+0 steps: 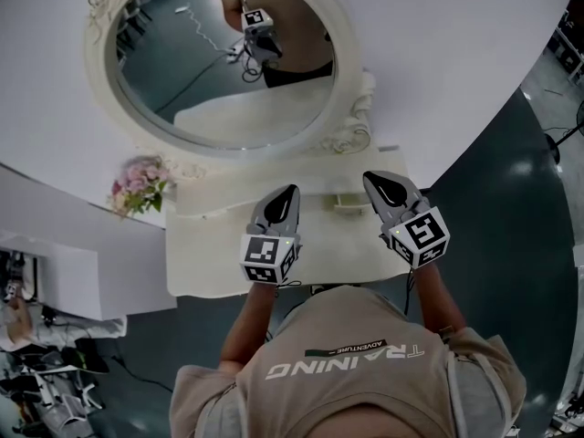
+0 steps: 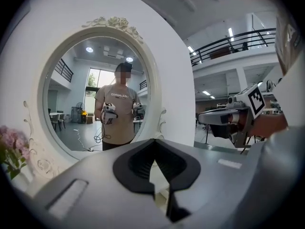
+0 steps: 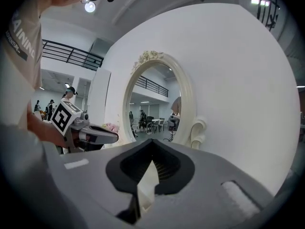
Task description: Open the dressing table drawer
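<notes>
Shoulders and a beige shirt (image 1: 347,363) fill the 6 o'clock part of the head view, with both forearms reaching toward 12 o'clock. Behind everything curves a white wall (image 1: 456,71), taking up the upper half. Against it stands the cream table (image 1: 210,263) at the centre, and its oval mirror (image 1: 182,71) sits at 11 o'clock, showing the person's reflection holding both tools.

Over the tabletop hang the two grippers, side by side and both pointing toward the mirror. The left gripper (image 1: 291,191) is just at 7 o'clock of centre, and the right gripper (image 1: 370,180) is at 3 o'clock of it. Each one's own view shows its dark pads pressed together at the tips with nothing pinched between them, and only a strip of cream tabletop showing through the gap lower down. Neither tool touches the furniture.

From above the drawer front cannot be picked out. A small handle (image 1: 352,204) lies on the table's back part, at 7 o'clock of the right tips and 4 o'clock of the left tips, apart from both. Pink flowers (image 1: 139,188) stand at the table's 9 o'clock edge.
</notes>
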Demonstrator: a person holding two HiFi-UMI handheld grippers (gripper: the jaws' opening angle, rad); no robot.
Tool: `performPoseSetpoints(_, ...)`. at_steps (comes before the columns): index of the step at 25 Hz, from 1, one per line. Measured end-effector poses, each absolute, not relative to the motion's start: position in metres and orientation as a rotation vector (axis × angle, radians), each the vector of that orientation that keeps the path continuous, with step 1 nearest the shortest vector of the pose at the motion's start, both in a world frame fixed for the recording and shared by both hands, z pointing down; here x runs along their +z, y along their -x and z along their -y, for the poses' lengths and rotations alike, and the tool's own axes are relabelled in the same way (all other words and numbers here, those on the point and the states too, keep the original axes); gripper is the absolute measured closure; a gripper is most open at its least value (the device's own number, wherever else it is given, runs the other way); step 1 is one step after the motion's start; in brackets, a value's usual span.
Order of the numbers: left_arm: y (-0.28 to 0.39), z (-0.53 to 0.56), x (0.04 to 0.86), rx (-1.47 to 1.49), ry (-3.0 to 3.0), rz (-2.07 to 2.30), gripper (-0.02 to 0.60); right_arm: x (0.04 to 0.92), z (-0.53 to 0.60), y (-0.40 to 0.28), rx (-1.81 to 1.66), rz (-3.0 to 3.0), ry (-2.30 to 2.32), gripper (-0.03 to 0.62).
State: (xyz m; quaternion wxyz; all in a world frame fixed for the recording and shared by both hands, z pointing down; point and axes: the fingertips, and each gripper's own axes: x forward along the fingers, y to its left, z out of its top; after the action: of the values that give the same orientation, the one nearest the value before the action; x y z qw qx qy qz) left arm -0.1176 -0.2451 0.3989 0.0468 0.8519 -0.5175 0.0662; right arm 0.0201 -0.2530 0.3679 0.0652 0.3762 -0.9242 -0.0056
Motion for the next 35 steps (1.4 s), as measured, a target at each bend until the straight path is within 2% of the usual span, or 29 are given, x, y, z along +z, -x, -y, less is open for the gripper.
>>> performPoseSetpoints(8,0.120,0.254,0.382,0.129,-2.611,1.573,0.563,0.362,0.253,-0.018,-0.020,2.801,-1.128,0.592)
performPoseSetpoints(35,0.123,0.243,0.398,0.142,-2.586,1.530,0.563,0.376,0.243,-0.008,-0.013,2.783,-1.110,0.592)
